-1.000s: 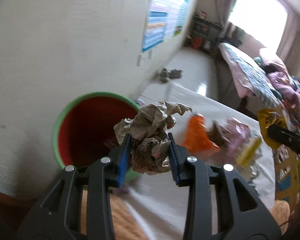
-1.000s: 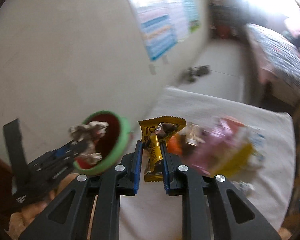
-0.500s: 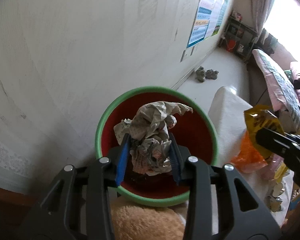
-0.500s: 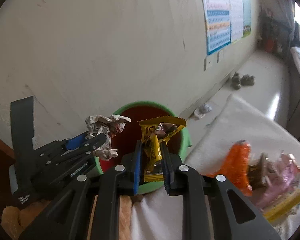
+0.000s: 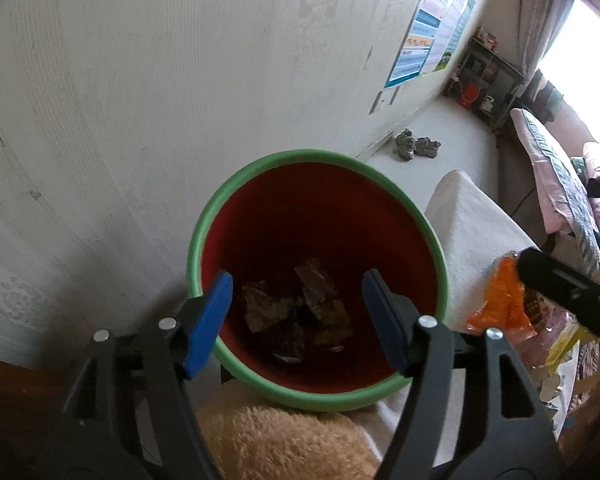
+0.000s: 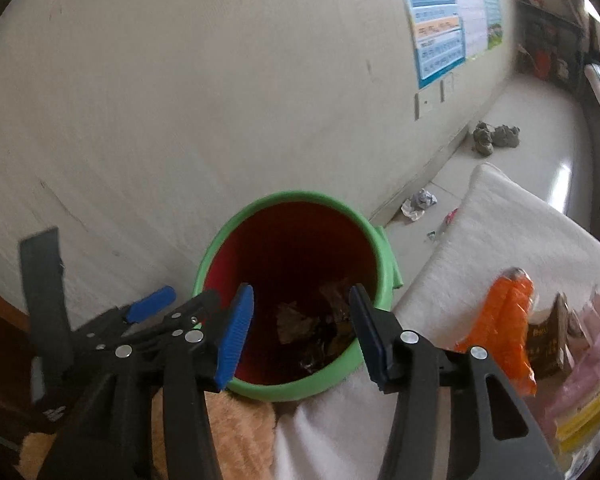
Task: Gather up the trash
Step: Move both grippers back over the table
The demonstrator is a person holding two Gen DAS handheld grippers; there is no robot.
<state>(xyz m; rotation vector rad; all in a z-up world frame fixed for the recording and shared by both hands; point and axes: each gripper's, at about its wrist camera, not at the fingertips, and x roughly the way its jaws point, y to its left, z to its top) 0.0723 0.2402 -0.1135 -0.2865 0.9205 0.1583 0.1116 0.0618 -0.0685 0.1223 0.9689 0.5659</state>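
Note:
A bin with a green rim [image 5: 204,232] [image 6: 384,256] and red inside stands against the wall. Crumpled paper and wrappers [image 5: 296,304] [image 6: 312,320] lie at its dark bottom. My left gripper [image 5: 296,280] hangs over the bin's mouth, its jaws opening with nothing between them; its blue pads also show in the right wrist view [image 6: 184,304]. My right gripper [image 6: 300,292] is beside it over the bin, jaws also opening and empty. More trash lies on a white cloth [image 6: 500,216] to the right: an orange wrapper [image 5: 500,300] [image 6: 508,320], a brown packet [image 6: 548,336] and pink and yellow wrappers [image 6: 580,376].
The wall [image 5: 180,100] runs close behind the bin. A fuzzy orange cloth [image 5: 280,440] lies below the bin. On the floor beyond are a crumpled paper ball [image 6: 418,202] and a pair of shoes [image 6: 494,136]. A bed [image 5: 560,176] stands at far right.
Both grippers came over the bin and opened. The crumpled paper left my left gripper and the yellow wrapper left my right one; both jaws now stand empty.

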